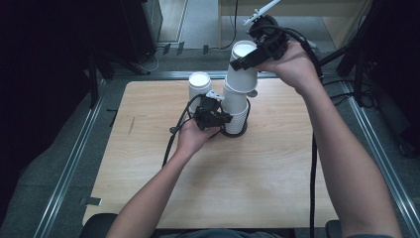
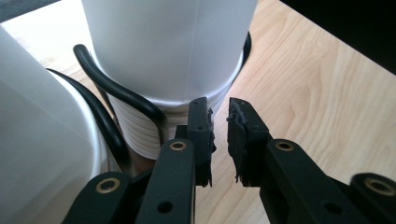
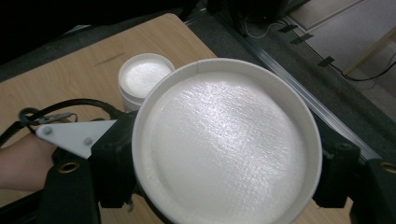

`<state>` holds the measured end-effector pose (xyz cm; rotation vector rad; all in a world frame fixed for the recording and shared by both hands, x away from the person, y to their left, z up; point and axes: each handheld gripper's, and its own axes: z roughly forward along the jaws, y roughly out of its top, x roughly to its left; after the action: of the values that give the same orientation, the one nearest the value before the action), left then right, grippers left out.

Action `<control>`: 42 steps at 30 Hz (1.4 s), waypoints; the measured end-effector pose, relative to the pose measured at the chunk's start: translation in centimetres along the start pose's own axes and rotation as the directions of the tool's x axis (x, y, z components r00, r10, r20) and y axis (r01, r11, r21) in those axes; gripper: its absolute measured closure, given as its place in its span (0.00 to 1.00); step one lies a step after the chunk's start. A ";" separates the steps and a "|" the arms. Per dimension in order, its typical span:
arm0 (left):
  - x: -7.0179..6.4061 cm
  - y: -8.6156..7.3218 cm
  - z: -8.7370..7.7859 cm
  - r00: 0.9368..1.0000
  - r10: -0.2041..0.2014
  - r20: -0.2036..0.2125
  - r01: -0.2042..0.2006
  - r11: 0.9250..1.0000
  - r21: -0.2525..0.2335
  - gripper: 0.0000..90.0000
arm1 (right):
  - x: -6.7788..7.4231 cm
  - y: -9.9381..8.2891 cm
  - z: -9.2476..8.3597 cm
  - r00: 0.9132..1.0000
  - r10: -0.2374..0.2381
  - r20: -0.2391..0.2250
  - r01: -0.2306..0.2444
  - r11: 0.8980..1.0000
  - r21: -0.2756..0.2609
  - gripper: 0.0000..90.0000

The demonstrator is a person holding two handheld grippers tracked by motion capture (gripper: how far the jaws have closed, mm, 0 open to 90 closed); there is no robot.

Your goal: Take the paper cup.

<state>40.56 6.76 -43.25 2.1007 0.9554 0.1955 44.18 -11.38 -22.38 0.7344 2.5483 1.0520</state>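
A stack of upturned white paper cups [image 1: 234, 105] stands in a black ring holder [image 1: 233, 133] at the middle of the wooden table [image 1: 148, 173]. My right gripper [image 1: 245, 59] is shut on the top cup [image 1: 241, 75] and holds it tilted above the stack. In the right gripper view that cup's recessed base [image 3: 226, 149] sits between the two jaws. My left gripper [image 1: 224, 119] rests low beside the stack's foot. In the left gripper view its jaws [image 2: 220, 109] stand a narrow gap apart with nothing between them, just in front of the stack's rims [image 2: 140, 135].
A second white cup [image 1: 199, 85] stands upturned behind and to the left of the stack, also seen as a small cup [image 3: 142, 77] in the right gripper view. Black wire loops [image 2: 126, 98] of the holder curve around the stack. Metal rails [image 1: 74, 158] border the table.
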 end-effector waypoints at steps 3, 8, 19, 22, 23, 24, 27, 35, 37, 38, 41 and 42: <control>0.0 0.0 -0.5 1.000 0.002 0.011 -0.002 1.000 -0.004 0.85 | 0.3 -0.7 -1.0 1.000 -0.013 -0.016 0.013 1.000 0.014 0.27; 0.2 -0.1 -1.1 0.999 0.005 0.049 -0.005 1.000 0.002 0.83 | 0.8 -2.3 -1.5 0.999 -0.022 -0.034 0.023 0.999 0.033 0.27; -0.2 -0.9 -3.3 0.982 0.081 0.170 -0.086 0.996 0.025 0.56 | 3.3 -7.1 -1.2 0.993 -0.044 -0.111 0.048 0.998 0.035 0.27; -0.1 -1.3 -3.6 0.974 0.069 0.216 -0.077 0.997 0.028 0.50 | 3.9 -8.5 -0.5 0.990 -0.052 -0.130 0.055 0.998 0.024 0.27; -0.1 -1.5 -3.8 0.973 0.074 0.219 -0.084 0.996 0.034 0.49 | 4.1 -9.1 -0.3 0.988 -0.054 -0.142 0.057 0.998 0.021 0.27; -0.2 -1.6 -3.9 0.971 0.081 0.223 -0.092 0.995 0.039 0.49 | 4.3 -9.6 0.0 0.987 -0.051 -0.152 0.056 0.998 0.028 0.27; -0.2 -1.9 -4.0 0.969 0.105 0.226 -0.119 0.992 0.047 0.50 | 4.8 -10.8 0.8 0.985 -0.065 -0.158 0.074 0.996 0.053 0.27; 0.5 -3.7 -4.4 0.954 0.144 0.263 -0.162 0.986 0.048 0.45 | 5.2 -13.8 3.3 0.975 -0.071 -0.209 0.085 0.995 0.056 0.27; 0.7 -3.8 -4.3 0.953 0.142 0.269 -0.160 0.986 0.047 0.43 | 5.2 -14.6 4.0 0.974 -0.056 -0.222 0.070 0.996 0.059 0.27; 0.9 -4.1 -4.3 0.947 0.120 0.297 -0.141 0.989 0.051 0.45 | 5.2 -15.0 4.4 0.972 -0.054 -0.229 0.069 0.996 0.059 0.27; 1.0 -4.5 -4.2 0.942 0.118 0.314 -0.141 0.989 0.050 0.47 | 5.4 -15.7 5.0 0.969 -0.053 -0.242 0.068 0.996 0.057 0.27; 0.9 -4.6 -4.1 0.940 0.126 0.316 -0.147 0.988 0.044 0.47 | 5.4 -16.0 5.4 0.967 -0.058 -0.250 0.074 0.996 0.056 0.27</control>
<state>36.85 11.71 -44.04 2.1781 0.6350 -0.1002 36.53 -14.95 -37.95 0.5591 2.8083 1.1053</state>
